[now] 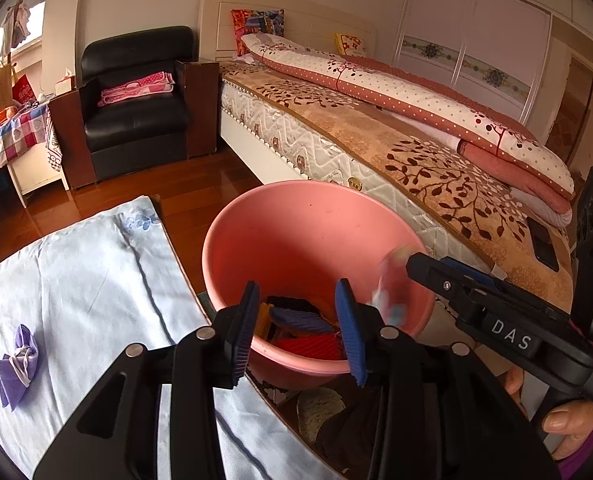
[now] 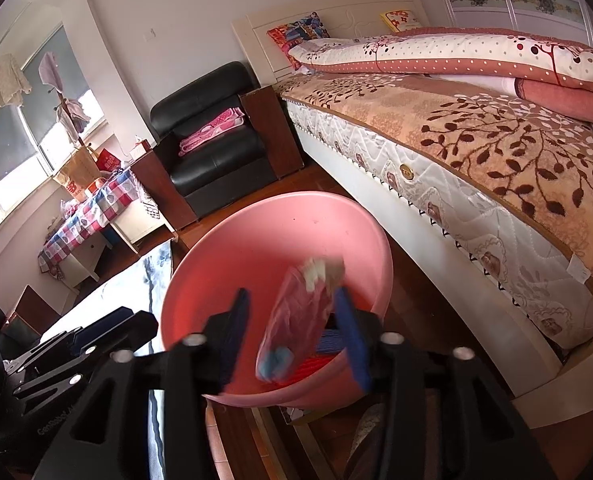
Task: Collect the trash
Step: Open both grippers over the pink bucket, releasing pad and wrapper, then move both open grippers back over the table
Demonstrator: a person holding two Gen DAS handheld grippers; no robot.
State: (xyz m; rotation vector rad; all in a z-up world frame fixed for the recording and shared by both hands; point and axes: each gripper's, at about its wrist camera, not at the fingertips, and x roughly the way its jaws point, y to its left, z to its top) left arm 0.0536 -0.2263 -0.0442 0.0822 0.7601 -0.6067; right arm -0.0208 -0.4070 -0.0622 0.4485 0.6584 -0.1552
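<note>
Both grippers hover over the pink bin (image 1: 296, 220). Left gripper (image 1: 298, 330): jaws apart, empty. Right gripper (image 2: 292, 336): jaws apart, blurred clear wrapper (image 2: 292, 320) between them, apparently dropping binward. Purple mask (image 1: 18, 364) remains left, on the cloth (image 1: 96, 264).

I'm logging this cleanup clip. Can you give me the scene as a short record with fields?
bin: pink bucket on the floor beside the bed, colourful items inside
left gripper: open, empty, over the bucket
right gripper: open, blurred clear wrapper between the jaws above the bucket
left to collect: purple mask on pale blue cloth
</note>
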